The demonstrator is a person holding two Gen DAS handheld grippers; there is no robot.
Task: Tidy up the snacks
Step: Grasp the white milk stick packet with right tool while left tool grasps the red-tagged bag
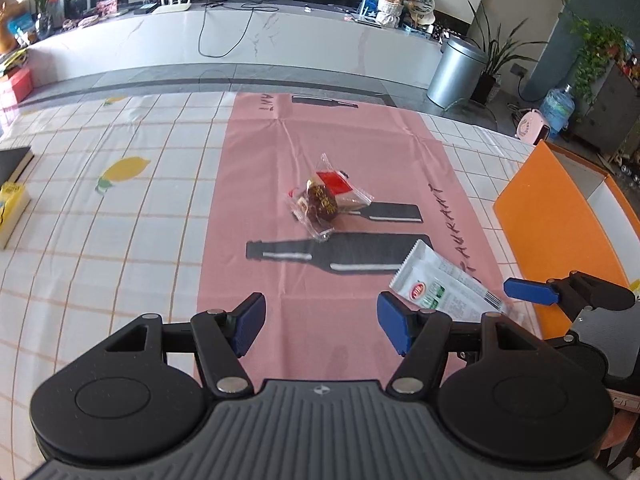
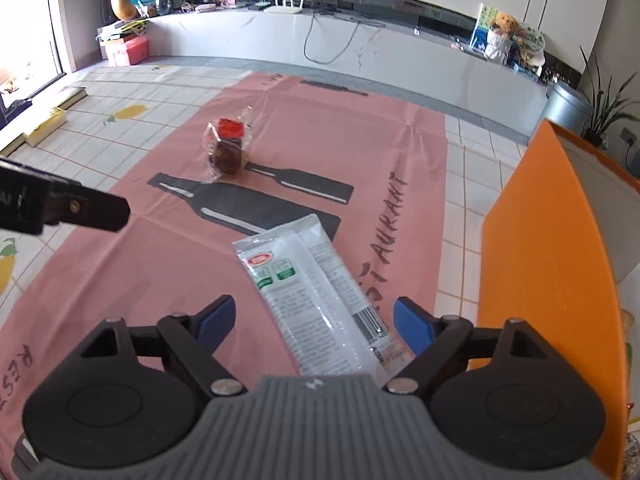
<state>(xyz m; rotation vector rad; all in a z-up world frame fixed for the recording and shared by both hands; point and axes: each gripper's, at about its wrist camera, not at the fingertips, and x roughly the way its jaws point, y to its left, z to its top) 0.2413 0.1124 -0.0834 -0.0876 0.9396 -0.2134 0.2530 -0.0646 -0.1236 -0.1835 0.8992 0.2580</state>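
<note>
right tongs (image 2: 314, 326) were spread wide, empty, straddling the near end of the white sachet (image 2: 316, 296), bottom centre of the right wrist view. sachet lay flat on the pink mat (image 2: 120, 272), long axis angled up-left, so the pads sat either side of its width. my read: lined up for a pinch across the narrow dimension, not yet closed.

left tongs (image 1: 322, 320) also wide open, nothing between them, hovering over bare mat at bottom centre of the left wrist view. they pointed toward the clear-wrapped brown snack (image 1: 320, 204) with the red label, mid-frame and well apart from the pads. likely next target for that side.

both snacks were loose on the mat, counter (image 1: 100, 240) under it with a grid-and-lemon cloth.

orange box (image 2: 536, 248) stood at the right edge of both views, just beside the mat. one wall faced the camera; only a strip of pale interior showed at upper right, contents couldn't be told. presumably the drop-off, hence right side taking the nearer sachet.
</note>
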